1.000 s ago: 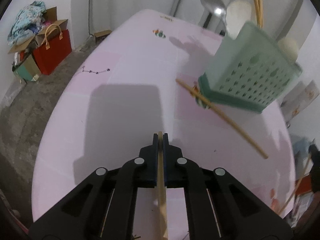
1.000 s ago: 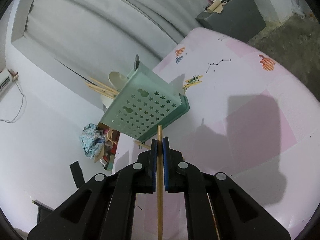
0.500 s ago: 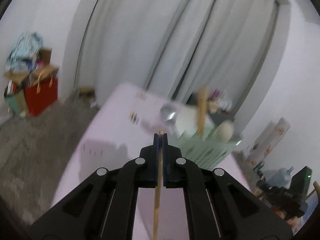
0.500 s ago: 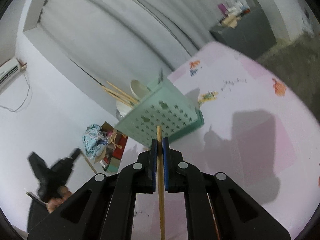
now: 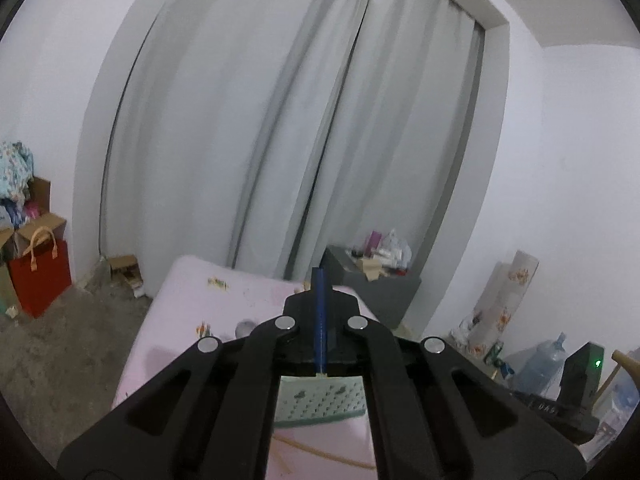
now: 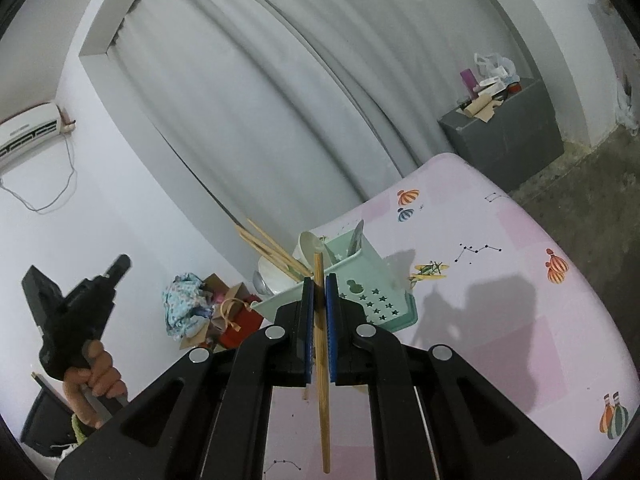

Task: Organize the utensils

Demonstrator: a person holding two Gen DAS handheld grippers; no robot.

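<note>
My right gripper [image 6: 319,292] is shut on a wooden chopstick [image 6: 322,380] that runs upright between its blue pads, just in front of the mint-green utensil basket [image 6: 372,292]. That basket holds several chopsticks [image 6: 268,246], a white spoon [image 6: 310,244] and a metal ladle. My left gripper [image 5: 321,280] is raised high above the pink table [image 5: 192,320], its pads pressed together with no chopstick showing between them. Below it I see the basket [image 5: 320,400] and a loose chopstick [image 5: 320,450] on the table. A hand [image 6: 96,372] holds the left gripper [image 6: 120,264] up at the left.
A grey cabinet [image 6: 504,128] with clutter stands past the table's far end. A red bag [image 5: 40,280] and boxes sit on the rough floor to the left. A water bottle [image 5: 540,368] and a black device are at the right. Grey curtains hang behind.
The left gripper rose and tilted up from the table toward the curtains; the chopstick seen between its pads no longer shows. The right gripper lifted a little with its chopstick.
</note>
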